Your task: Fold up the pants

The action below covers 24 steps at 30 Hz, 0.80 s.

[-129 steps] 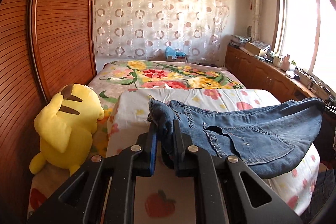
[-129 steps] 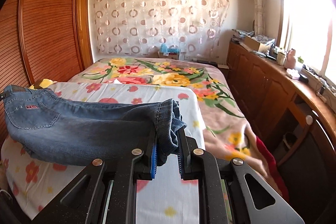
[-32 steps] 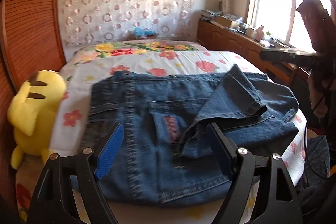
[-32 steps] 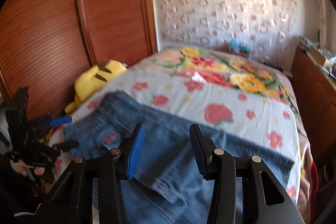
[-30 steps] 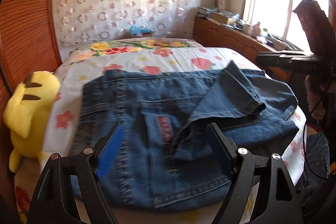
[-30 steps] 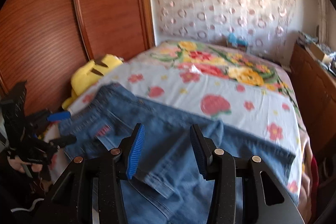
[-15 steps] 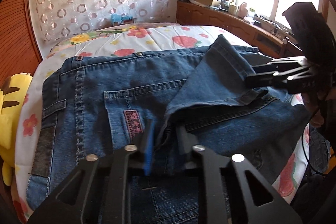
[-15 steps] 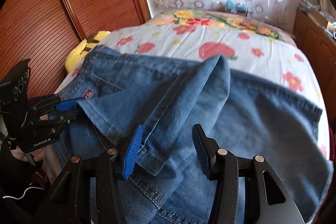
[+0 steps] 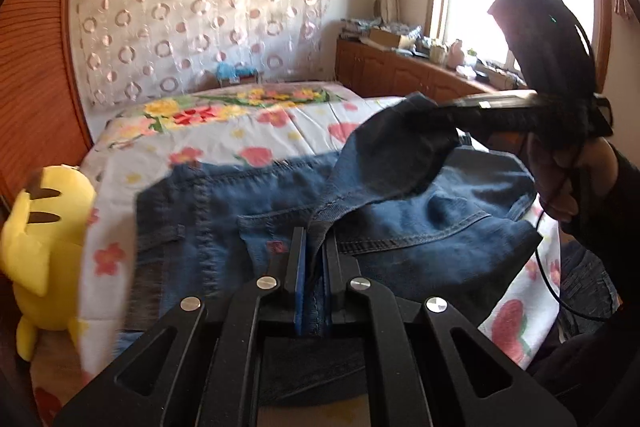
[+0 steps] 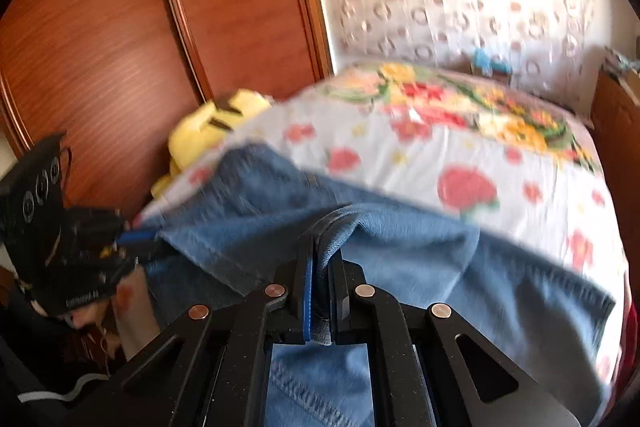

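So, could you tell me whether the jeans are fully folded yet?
Not yet: the jeans lie partly folded, a leg lifted by both shut grippers.

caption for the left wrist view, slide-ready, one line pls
Left gripper and right gripper both pinch the jeans, lifting the folded-over leg above the floral bed.

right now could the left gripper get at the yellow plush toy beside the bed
Probably not as things stand: the left gripper is shut on the blue denim jeans, so it would have to let go first. The yellow plush toy itself sits uncovered at the bed's edge.
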{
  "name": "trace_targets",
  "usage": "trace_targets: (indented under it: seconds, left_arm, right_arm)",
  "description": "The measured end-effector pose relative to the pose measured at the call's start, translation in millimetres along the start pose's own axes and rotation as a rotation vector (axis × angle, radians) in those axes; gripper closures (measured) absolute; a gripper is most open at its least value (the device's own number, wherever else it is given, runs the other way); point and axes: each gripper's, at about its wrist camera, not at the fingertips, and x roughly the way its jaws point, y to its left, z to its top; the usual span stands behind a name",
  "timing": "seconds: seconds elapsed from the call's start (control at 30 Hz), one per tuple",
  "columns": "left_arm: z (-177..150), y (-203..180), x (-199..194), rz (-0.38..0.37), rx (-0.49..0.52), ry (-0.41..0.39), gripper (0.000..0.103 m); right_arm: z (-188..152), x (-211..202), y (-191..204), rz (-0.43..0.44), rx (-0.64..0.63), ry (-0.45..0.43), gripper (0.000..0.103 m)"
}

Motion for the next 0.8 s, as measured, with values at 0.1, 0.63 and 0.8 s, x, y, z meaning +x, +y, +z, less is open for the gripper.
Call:
trace_targets:
  seconds: [0.1, 0.63, 0.8]
  left_arm:
    - [6, 14, -20, 0.015, -0.026, -0.033, 0.095]
    - [-25, 84, -45, 0.142, -0.148, 0.006, 0.095]
    - [-45, 88, -35, 0.144, -0.168, 0.060, 0.095]
  right_arm:
    - [28, 1, 13, 0.022, -0.033, -0.049, 0.098]
    - [98, 98, 69, 0.109, -0.146, -0.016, 0.098]
    - [106, 140, 85, 0.106, -0.158, 0.043, 0.098]
